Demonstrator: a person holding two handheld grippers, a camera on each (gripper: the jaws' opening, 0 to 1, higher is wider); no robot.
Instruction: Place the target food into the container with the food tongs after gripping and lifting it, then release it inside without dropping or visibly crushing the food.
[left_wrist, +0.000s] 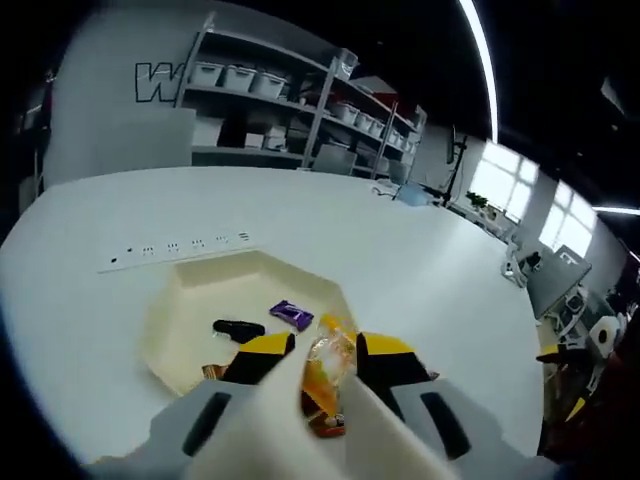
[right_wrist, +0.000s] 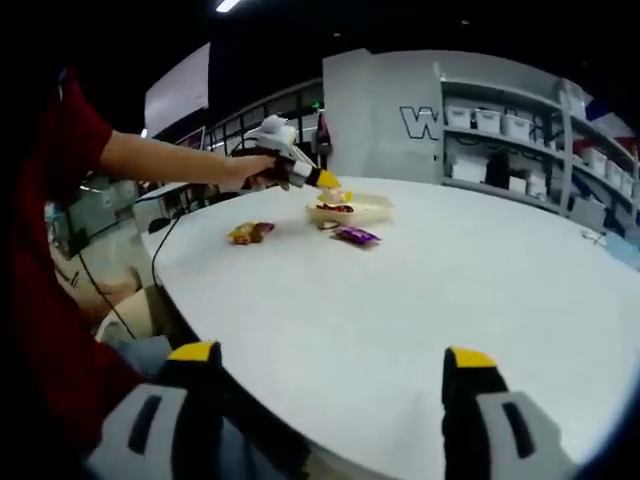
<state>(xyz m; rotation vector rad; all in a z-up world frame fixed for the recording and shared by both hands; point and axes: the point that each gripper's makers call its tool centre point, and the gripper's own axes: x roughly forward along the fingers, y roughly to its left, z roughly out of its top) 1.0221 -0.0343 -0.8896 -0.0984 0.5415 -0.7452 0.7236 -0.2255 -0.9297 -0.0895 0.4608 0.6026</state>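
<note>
The left claw (left_wrist: 325, 352) pinched the orange snack packet (left_wrist: 328, 372) just above the cream tray (left_wrist: 180, 300); it needed only a low, gentle release; the right claw (right_wrist: 335, 362) hung spread, idle.

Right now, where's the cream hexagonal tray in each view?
Left gripper view: the cream hexagonal tray lies at lower centre on the white table, just past the left gripper, which is shut on an orange snack packet.
Right gripper view: the same tray sits far off at upper centre, under the left gripper.
Shared landmark: the grey shelving with bins.
</note>
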